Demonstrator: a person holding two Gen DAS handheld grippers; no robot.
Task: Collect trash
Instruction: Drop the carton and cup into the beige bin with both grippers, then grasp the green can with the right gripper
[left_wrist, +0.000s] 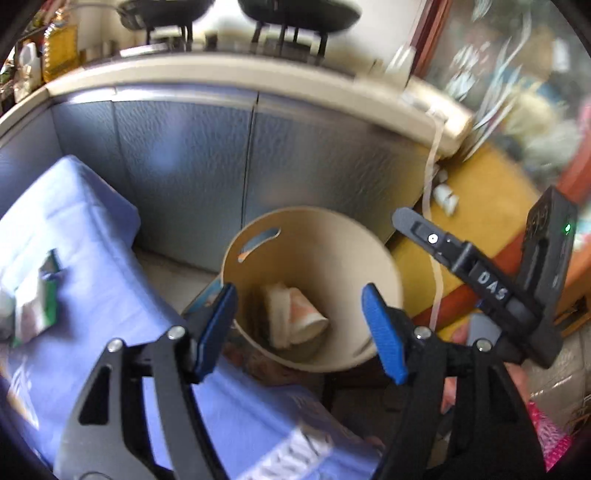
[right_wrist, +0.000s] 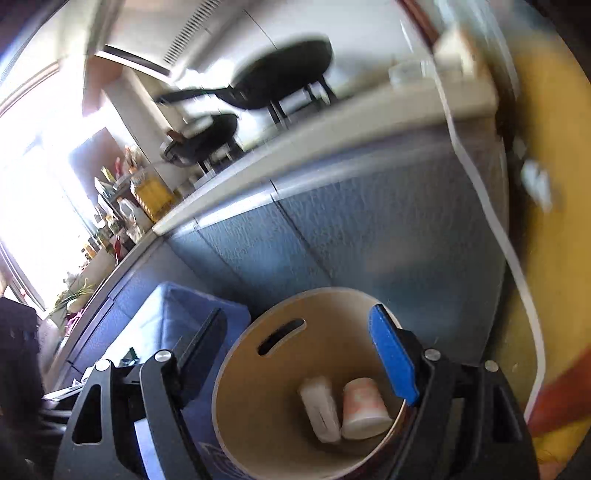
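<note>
Tools, left tool (left_wrist: 299, 328) and right tool (right_wrist: 299, 358), hang spread and empty over round tan plastic bin (right_wrist: 236, 354), where white paper cup (right_wrist: 365, 410) and crumpled wrapper (right_wrist: 319, 408) lie, apparently dropped in.

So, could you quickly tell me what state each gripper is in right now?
Left gripper: open, nothing between its jaws, above the bin.
Right gripper: open, holding nothing, also over the bin.
</note>
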